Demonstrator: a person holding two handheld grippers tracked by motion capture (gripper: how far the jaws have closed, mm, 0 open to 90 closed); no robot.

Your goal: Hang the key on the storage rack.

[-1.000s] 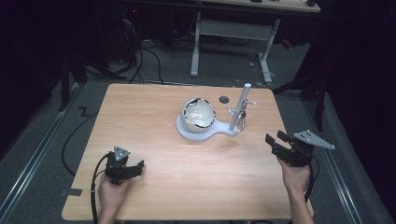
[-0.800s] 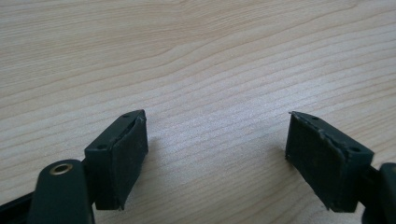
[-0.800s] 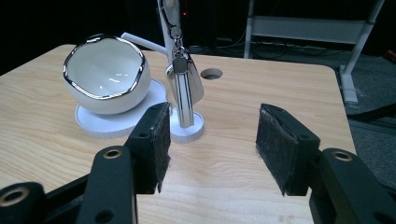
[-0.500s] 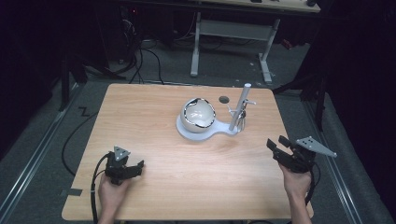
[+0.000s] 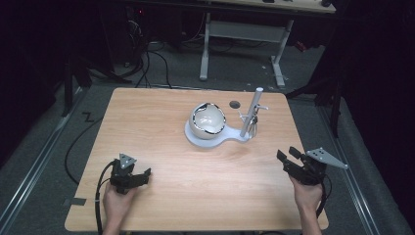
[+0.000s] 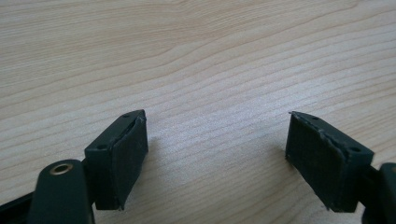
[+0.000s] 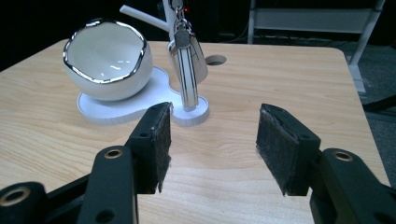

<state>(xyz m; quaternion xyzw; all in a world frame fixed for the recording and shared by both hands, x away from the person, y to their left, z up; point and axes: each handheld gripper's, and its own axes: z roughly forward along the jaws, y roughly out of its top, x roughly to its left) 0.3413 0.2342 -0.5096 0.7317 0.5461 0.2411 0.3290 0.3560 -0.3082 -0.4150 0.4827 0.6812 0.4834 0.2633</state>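
Keys (image 7: 186, 70) w/ silvery ring, hung upright from white stand (image 7: 140, 108), sit ahead-left of right gripper (image 7: 212, 140), jaws apart, empty; left gripper (image 6: 219, 158) also agape, farther off.

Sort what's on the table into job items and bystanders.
Job: stand with post, keys hanging on it, bowl, right tongs aimed at them.
Bystanders: table's hole, left tongs, open over bare wood.
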